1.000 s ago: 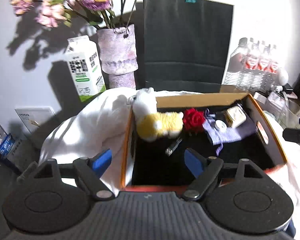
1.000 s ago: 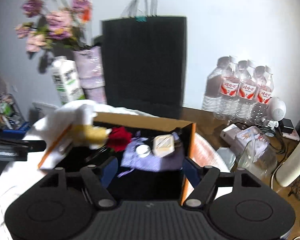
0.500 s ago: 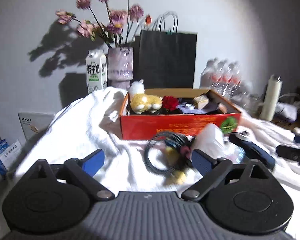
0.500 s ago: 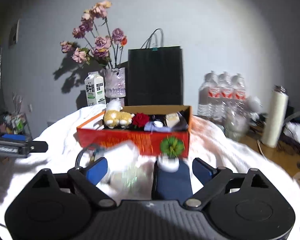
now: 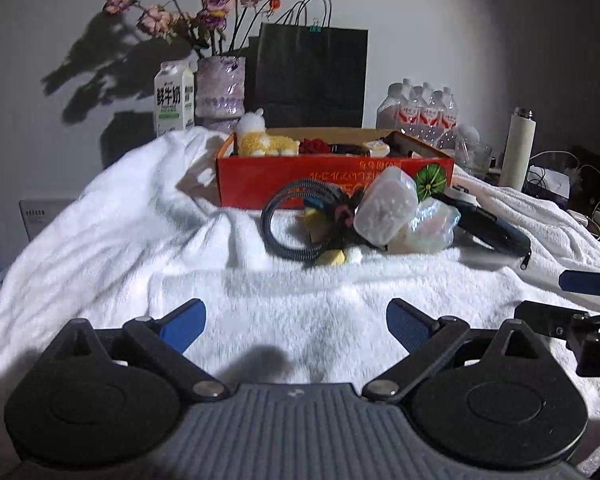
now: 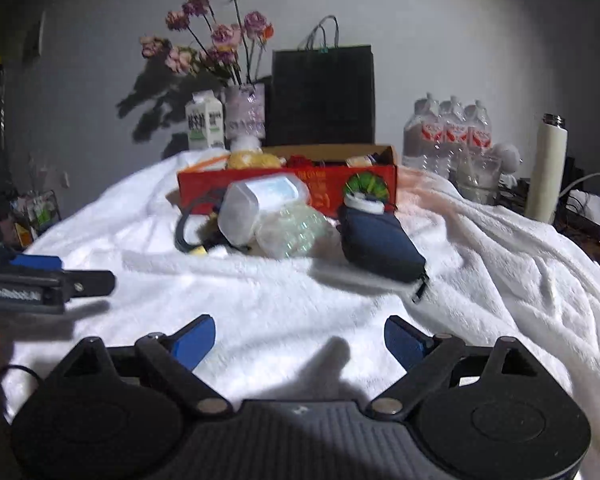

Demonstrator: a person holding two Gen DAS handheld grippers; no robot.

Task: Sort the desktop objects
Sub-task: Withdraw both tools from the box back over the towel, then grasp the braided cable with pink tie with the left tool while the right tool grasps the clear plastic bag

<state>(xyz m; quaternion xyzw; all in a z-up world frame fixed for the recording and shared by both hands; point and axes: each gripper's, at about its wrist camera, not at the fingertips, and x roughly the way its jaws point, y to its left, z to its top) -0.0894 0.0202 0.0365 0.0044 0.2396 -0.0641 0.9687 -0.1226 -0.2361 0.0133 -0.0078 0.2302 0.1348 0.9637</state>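
Left to right across the white towel point(image 5: 140, 240) that covers the tabletop: a coiled cable point(image 5: 296, 224), a clear plastic box point(image 5: 386, 212) propped on a shiny wrapped packet point(image 5: 432, 226), and a dark blue pouch point(image 5: 488, 228). All four lie loose in a tight cluster just in front of the red box point(image 5: 332, 180), which already holds a yellow plush point(image 5: 264, 142), a red flower and other small items. These loose things appear to be what remains to sort.

Left gripper point(image 5: 296, 322) — jaws wide, holding nothing, low over bare towel. The cluster lies straight ahead and well apart; the cable sits nearest its centre line.

Right gripper point(image 6: 298, 338) — jaws wide, likewise holding nothing. In the right wrist view the pouch point(image 6: 380, 244) lies ahead and slightly right of centre, its long axis running from the red box point(image 6: 288, 192) toward the gripper, zipper pull at the near end. The plastic box point(image 6: 260, 208) lies ahead and slightly left.

Judgement: the right gripper is better placed for the pouch, the left for the cable. A grasp on the pouch should close across its short width, which fits the present jaw line; only forward travel is needed.
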